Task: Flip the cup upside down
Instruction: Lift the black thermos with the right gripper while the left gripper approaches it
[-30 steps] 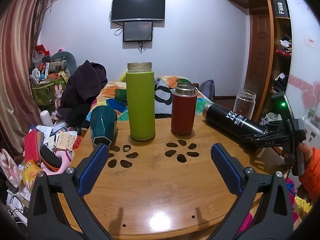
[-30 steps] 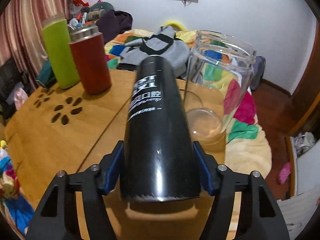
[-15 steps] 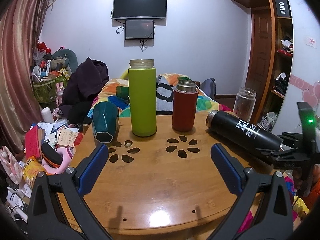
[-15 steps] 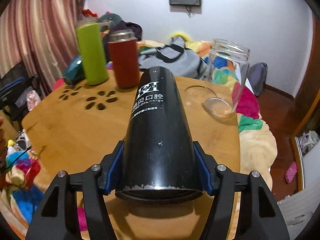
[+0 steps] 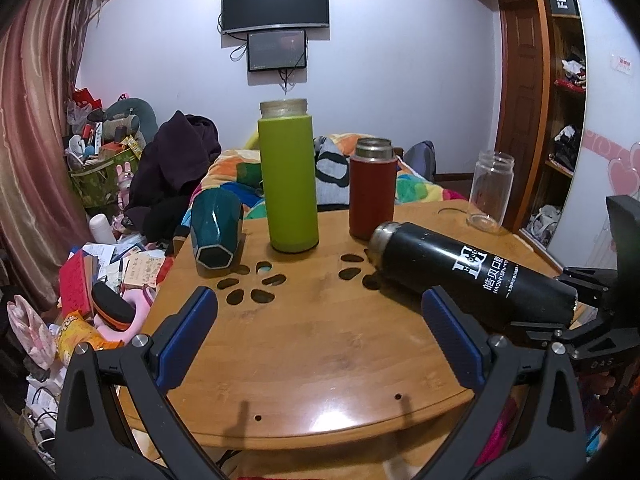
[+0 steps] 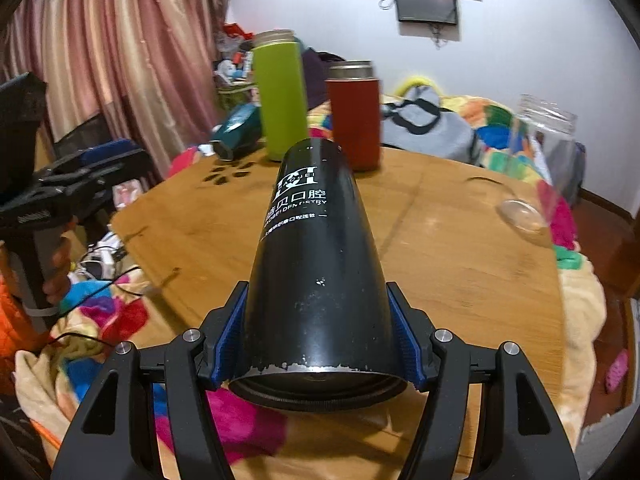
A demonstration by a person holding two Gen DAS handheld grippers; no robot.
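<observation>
**Flask held near level, mid-turn**

Flask (image 6: pixel 316 264), black with white lettering, sits clamped in the right gripper (image 6: pixel 316 344). Blue pads press its two sides close to the base end, so the long body sticks out ahead like a lever. Grip that low likely leaves the mouth end free to swing round. From the left wrist view the flask (image 5: pixel 468 276) lies tilted, steel-rimmed mouth dipping toward the tabletop (image 5: pixel 312 340); whether the rim touches the wood I cannot tell. My guess: about halfway through the flip, mouth yet to go fully down.

Left gripper (image 5: pixel 318 334) hangs spread wide over the near part of the tabletop, nothing between its pads. It looks parked out of the way, though near enough to steady things.

Others on the tabletop:
- green bottle (image 5: pixel 288 176), upright, far side
- red flask (image 5: pixel 373 192), upright, just beside the green one
- teal cup (image 5: pixel 216 232), near the left edge, tilted with its hexagonal end facing the left camera
- glass jar (image 5: pixel 490 192), upright, far right

Open wood lies ahead of the black flask's mouth, a fair landing spot. Red flask stands near; a wide swing could clip it.
</observation>
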